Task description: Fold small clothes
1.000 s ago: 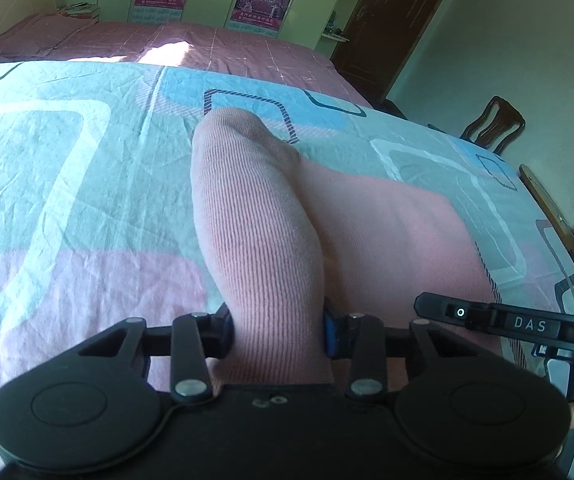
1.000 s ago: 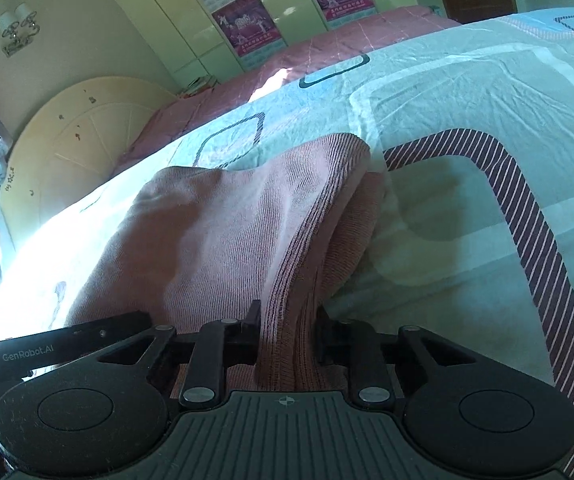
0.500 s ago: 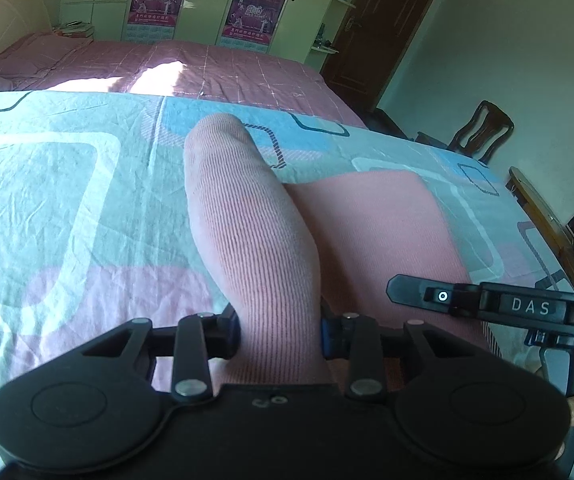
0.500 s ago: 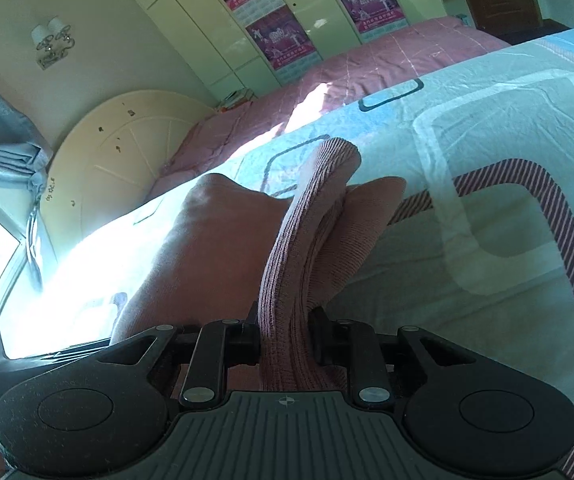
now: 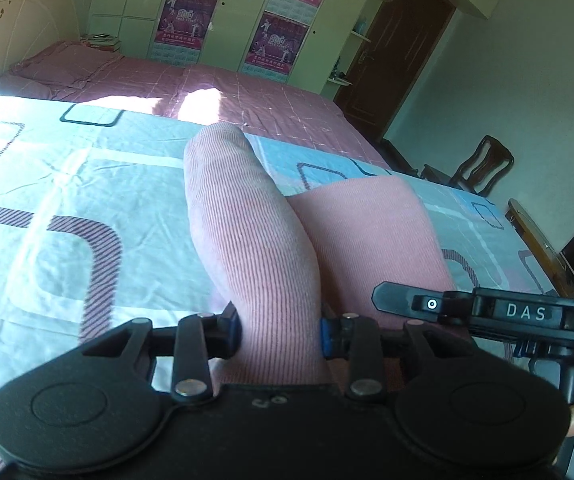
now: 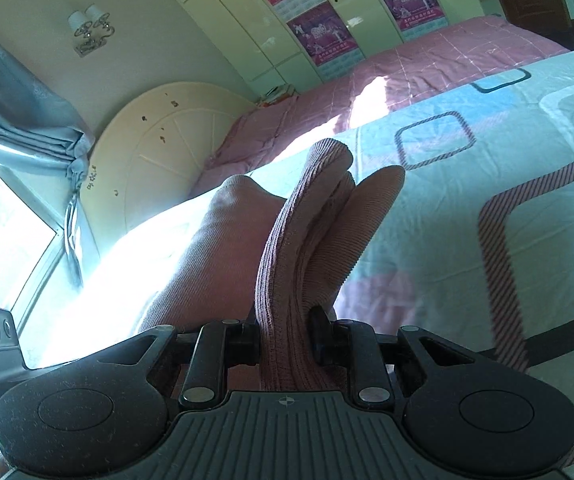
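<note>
Pinching the soft, limp pink garment at its 6 o'clock edge, both grippers' jaws clamp ribbed corners; light, drapes easily.

My left camera sits just behind my left tool, low over the bed, facing the far wardrobe. My right camera, behind my right tool, tilts toward the headboard. Both share the pink garment.
</note>
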Motion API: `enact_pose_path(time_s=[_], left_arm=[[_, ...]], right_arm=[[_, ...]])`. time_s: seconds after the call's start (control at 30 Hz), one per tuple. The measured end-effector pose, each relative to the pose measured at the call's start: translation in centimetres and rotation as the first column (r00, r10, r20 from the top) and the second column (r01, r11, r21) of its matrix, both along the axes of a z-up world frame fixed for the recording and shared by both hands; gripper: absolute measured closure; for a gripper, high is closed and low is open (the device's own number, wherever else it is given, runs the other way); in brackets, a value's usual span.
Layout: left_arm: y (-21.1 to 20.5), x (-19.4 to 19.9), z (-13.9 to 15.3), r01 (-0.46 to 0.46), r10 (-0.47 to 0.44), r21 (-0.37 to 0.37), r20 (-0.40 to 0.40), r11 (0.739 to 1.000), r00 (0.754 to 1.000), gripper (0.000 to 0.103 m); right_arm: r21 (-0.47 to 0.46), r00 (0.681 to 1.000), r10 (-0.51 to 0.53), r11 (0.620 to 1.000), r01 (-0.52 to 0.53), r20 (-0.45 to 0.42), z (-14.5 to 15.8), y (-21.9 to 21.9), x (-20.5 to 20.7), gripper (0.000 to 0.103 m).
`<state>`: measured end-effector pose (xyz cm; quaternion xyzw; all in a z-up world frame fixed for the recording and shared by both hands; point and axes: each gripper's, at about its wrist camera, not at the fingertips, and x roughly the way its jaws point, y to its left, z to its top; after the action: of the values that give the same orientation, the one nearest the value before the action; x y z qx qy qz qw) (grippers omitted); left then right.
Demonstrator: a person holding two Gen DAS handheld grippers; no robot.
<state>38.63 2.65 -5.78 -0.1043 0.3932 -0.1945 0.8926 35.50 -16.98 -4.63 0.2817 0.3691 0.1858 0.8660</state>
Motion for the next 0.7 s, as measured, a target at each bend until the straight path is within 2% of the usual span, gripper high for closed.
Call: enact_pose_path(time_s=[0.23,0.4,0.53,0.7], left_arm=[[8.6,1.5,0.2,-0.037,0.037,0.02,0.003,0.999,0.999,0.07],[12.3,3.3,-0.2,-0.081,0.081,0.036,0.007,0.996,0.997,0.07],[14.4,4.5,-1.3,-0.113,0.113,0.027,-0.004,0.993,0.994,0.07],[16.0,5.6,-4.3,-0.156,0.158,0.061,-0.033,0.986,0.987,0.067]], right_arm=[[0.066,1.0,-0.004,0.998,0.006,-0.022,-0.6,8.0,2.4,0.081],[0.071,0.999,0.02,0.997,-0.017,-0.035,-1.5,11.8,5.0,0.081],[0.043,0.998,0.042,0.998,-0.041,-0.04,-2.5,13.2,6.8,0.081],[-0.013,0.997,0.021,1.0,-0.022,-0.077,-4.7,13.0,8.5,0.081]])
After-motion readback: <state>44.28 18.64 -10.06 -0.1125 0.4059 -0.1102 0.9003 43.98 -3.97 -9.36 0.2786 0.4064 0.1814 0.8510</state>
